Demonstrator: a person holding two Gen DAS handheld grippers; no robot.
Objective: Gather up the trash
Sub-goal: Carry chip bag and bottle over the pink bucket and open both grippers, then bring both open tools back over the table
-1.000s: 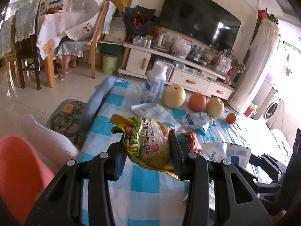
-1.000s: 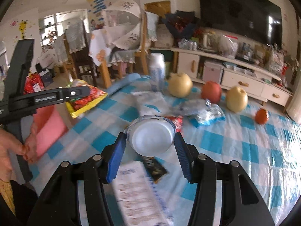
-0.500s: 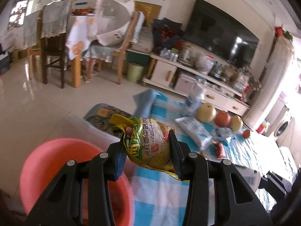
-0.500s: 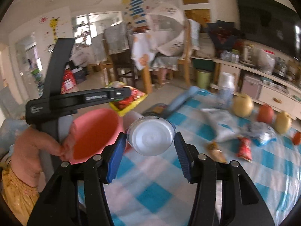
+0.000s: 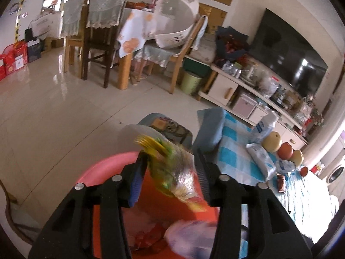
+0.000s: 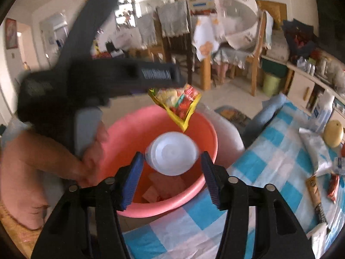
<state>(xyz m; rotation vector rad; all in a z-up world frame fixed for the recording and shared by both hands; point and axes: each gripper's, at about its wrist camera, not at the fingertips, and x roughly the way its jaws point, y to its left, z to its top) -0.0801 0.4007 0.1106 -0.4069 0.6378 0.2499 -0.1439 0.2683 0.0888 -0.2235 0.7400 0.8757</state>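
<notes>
Left gripper (image 5: 170,178): jaws opening over the pink basin (image 5: 103,168); the blurred yellow snack bag (image 5: 172,172) sits between them, no longer pinched.
Right gripper (image 6: 171,176): jaws opening; the white plastic cup (image 6: 171,153) lies between the blue pads, clear of both.
Snack bag, right view: it hangs below the left gripper, above the basin's far rim.
Basin: beside the blue-checked table (image 6: 269,157), with wrappers already in its bottom.
Table: fruit (image 5: 271,143) and more wrappers (image 5: 261,157) lie on it.
</notes>
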